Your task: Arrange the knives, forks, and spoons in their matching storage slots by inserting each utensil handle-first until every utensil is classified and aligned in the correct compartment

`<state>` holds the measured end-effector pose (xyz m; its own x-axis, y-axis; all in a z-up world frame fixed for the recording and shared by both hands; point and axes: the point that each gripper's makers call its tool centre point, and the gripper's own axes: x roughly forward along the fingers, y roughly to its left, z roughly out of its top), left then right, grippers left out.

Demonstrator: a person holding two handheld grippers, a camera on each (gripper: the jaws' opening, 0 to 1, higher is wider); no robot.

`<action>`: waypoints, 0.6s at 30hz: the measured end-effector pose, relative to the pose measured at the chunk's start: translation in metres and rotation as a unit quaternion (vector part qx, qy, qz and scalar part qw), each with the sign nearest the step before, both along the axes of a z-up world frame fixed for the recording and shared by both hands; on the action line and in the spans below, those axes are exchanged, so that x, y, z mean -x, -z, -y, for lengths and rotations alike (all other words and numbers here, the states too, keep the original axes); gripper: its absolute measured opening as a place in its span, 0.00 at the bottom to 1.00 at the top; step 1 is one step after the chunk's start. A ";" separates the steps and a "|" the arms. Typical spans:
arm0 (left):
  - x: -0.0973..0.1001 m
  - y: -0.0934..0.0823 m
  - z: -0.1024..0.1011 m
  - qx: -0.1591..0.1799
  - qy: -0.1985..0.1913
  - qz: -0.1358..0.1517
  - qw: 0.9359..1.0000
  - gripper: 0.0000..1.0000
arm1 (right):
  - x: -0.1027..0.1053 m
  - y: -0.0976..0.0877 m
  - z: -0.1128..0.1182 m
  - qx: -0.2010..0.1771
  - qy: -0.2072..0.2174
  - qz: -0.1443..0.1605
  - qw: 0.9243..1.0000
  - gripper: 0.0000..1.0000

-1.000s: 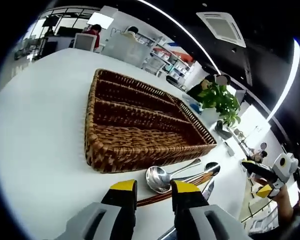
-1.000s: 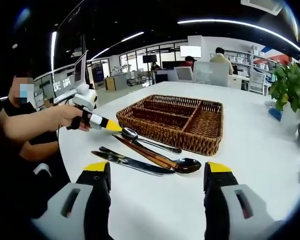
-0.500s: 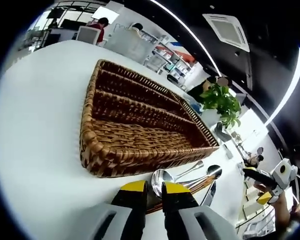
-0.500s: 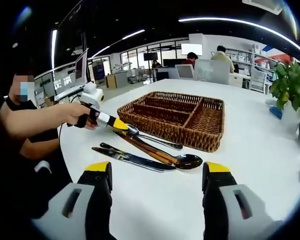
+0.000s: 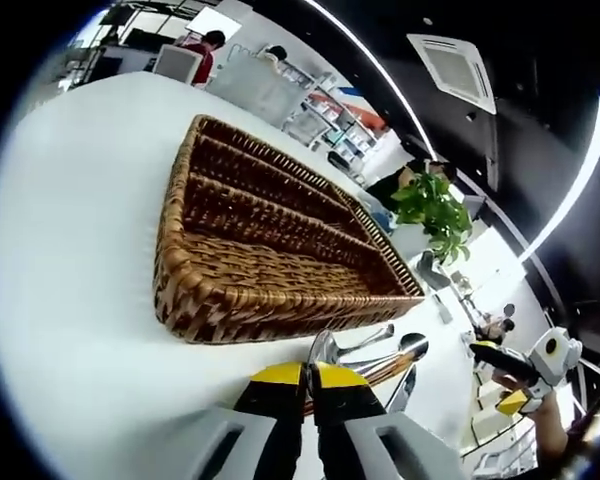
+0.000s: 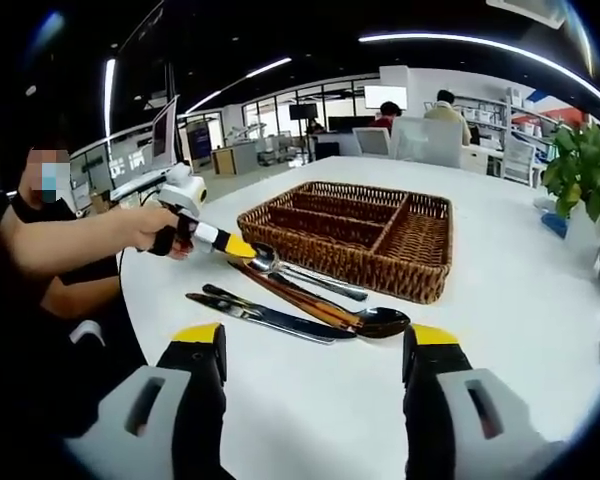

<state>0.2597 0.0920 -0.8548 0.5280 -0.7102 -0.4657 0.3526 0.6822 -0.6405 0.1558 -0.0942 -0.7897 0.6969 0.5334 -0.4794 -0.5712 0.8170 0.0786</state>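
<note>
While your left gripper looks along its own jaws in the left gripper view, you can see them pressed together on the bowl end of the silver spoon, just in front of the wicker basket. Beside that spoon, also on the near side of the basket, lie the wooden spoon and the knife. The basket's compartments look bare from here.

From the right gripper view, your right gripper hangs with jaws wide apart and nothing between them, well back from the basket. Your left gripper meets the silver spoon at its bowl, right against the basket's front wall.

You seem to be at the first pick-up (nothing sorted yet). Next, I'd judge, lift the spoon clear, swing its handle toward the basket, and feed it into a long slot.
</note>
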 end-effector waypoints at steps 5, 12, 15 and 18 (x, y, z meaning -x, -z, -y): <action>0.001 -0.005 0.001 0.013 -0.004 -0.002 1.000 0.00 | 0.000 -0.001 0.000 0.003 -0.002 0.001 1.000 0.73; 0.003 -0.013 0.001 0.005 -0.007 0.019 1.000 0.00 | -0.002 -0.003 0.000 0.005 -0.002 0.005 1.000 0.73; 0.003 -0.015 0.000 0.004 -0.005 0.022 1.000 0.00 | -0.002 -0.004 0.000 0.007 -0.004 0.007 1.000 0.72; 0.006 -0.018 0.002 0.010 0.000 0.020 1.000 0.00 | -0.003 -0.005 -0.001 0.006 -0.004 0.008 1.000 0.72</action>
